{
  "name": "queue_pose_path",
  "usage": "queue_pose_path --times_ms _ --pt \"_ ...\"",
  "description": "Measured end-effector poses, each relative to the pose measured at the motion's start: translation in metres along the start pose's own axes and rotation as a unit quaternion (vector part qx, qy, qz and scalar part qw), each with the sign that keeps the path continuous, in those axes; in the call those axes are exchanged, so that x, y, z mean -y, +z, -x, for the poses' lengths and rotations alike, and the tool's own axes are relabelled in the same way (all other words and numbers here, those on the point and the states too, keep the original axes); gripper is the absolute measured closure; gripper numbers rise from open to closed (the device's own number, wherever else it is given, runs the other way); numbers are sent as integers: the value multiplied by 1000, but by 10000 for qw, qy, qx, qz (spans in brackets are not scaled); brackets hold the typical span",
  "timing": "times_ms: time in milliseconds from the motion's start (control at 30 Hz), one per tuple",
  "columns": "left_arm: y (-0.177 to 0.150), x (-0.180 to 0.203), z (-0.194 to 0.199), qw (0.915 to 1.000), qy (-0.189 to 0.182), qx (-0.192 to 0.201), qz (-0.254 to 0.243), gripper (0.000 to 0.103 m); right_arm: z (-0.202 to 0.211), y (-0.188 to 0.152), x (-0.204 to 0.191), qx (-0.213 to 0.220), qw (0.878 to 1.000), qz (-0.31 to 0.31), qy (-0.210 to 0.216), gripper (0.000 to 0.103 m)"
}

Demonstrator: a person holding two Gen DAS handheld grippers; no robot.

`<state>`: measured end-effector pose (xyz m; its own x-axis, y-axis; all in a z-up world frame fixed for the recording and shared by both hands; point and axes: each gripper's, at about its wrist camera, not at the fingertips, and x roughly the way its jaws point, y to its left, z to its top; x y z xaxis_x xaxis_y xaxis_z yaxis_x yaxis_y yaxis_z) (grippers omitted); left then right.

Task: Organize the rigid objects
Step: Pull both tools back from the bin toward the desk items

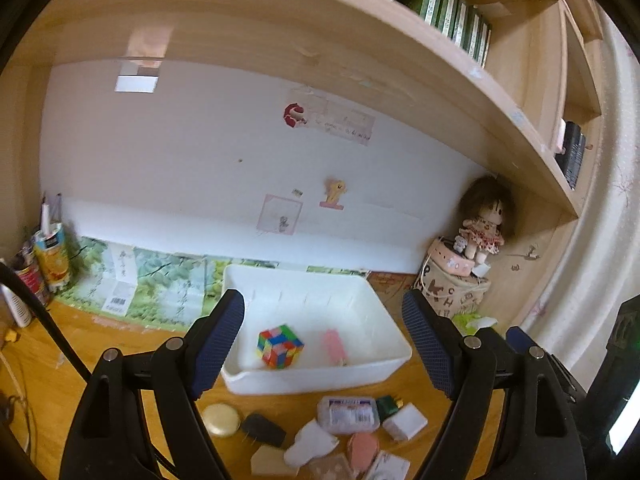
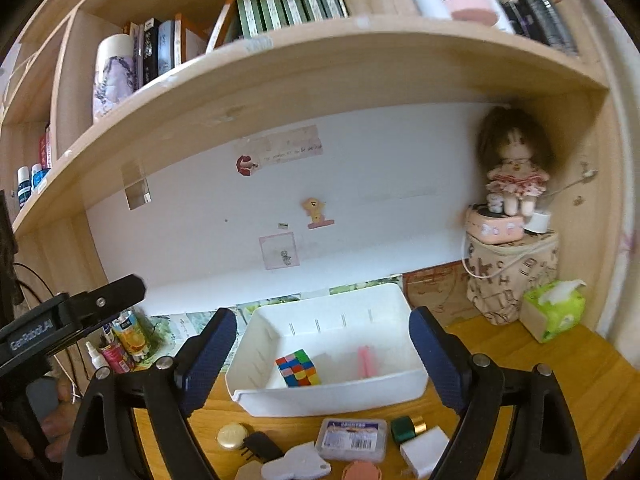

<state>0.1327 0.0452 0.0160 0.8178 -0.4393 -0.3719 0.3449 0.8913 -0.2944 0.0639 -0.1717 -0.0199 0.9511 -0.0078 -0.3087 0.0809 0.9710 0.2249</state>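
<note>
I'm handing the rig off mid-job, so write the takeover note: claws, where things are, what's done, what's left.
Left claw: open, empty, held above the desk facing the bin.
Right claw: open, empty, same stance.
Done: puzzle cube and pink stick lie in the white bin.
Left: loose items on the desk in front of the bin: gold round tin, black comb, labelled clear case, green bottle, white block, plus more at the frame edge.

A cube (image 1: 280,347) is seen inside the bin (image 1: 394,368) ahead of the gripper, while a round tin (image 1: 221,419) and a labelled box (image 1: 348,415) are left nearer, before it.
</note>
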Motion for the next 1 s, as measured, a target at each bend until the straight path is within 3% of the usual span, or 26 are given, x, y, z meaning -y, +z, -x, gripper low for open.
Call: queue_pose_path --times_ms 67,400,633,1000 --pt "-6 -1 13 10000 35 -53 -51 19 11 -6 -3 32 9999 -60 -80 1" --pt "-34 -7 48 9985 398 -361 58 19 40 -27 -7 -43 10000 10 45 1" --pt "-49 1 42 9933 683 -927 89 19 45 -41 9 -201 9996 55 194 1" --pt "-67 32 27 9827 909 -1577 332 19 44 -72 47 -712 9937 791 347 1"
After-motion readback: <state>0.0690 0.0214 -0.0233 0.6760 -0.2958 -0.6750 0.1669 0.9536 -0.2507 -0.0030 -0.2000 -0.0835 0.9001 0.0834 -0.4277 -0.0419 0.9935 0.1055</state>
